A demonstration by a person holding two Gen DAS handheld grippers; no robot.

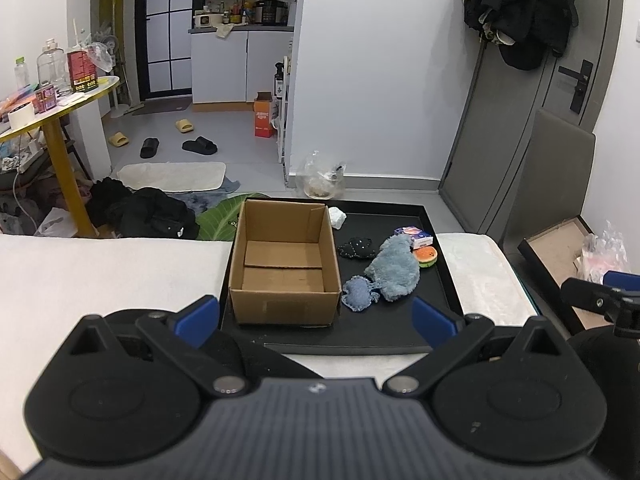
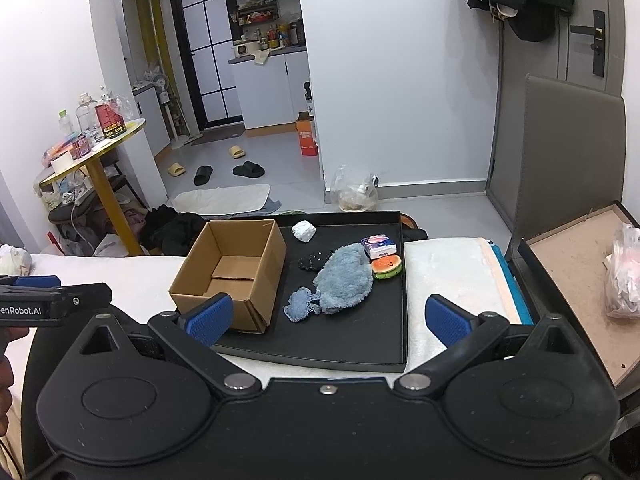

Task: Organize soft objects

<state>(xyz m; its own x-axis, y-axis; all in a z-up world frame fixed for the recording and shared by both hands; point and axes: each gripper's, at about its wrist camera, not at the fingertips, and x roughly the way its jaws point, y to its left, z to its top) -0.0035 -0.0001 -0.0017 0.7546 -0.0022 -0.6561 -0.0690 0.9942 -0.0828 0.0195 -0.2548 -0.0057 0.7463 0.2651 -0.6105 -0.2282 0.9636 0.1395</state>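
An empty open cardboard box (image 1: 285,264) (image 2: 232,268) stands on the left of a black tray (image 1: 384,332) (image 2: 360,344). To its right lie a fluffy blue cloth (image 1: 394,270) (image 2: 344,278), a small blue pad (image 1: 357,293) (image 2: 299,304), a black soft piece (image 1: 355,248) (image 2: 310,261), a white wad (image 1: 337,216) (image 2: 303,231), an orange-green squishy toy (image 1: 427,257) (image 2: 386,267) and a small printed pack (image 1: 416,237) (image 2: 379,245). My left gripper (image 1: 316,318) is open and empty, in front of the tray. My right gripper (image 2: 328,318) is open and empty, also in front of the tray.
The tray rests on a white-covered surface (image 1: 100,276) (image 2: 444,268). A yellow-edged round table (image 1: 60,108) (image 2: 100,148) with bottles stands at the left. Dark clothes (image 1: 144,208) lie on the floor beyond. A brown board (image 2: 580,280) leans at the right.
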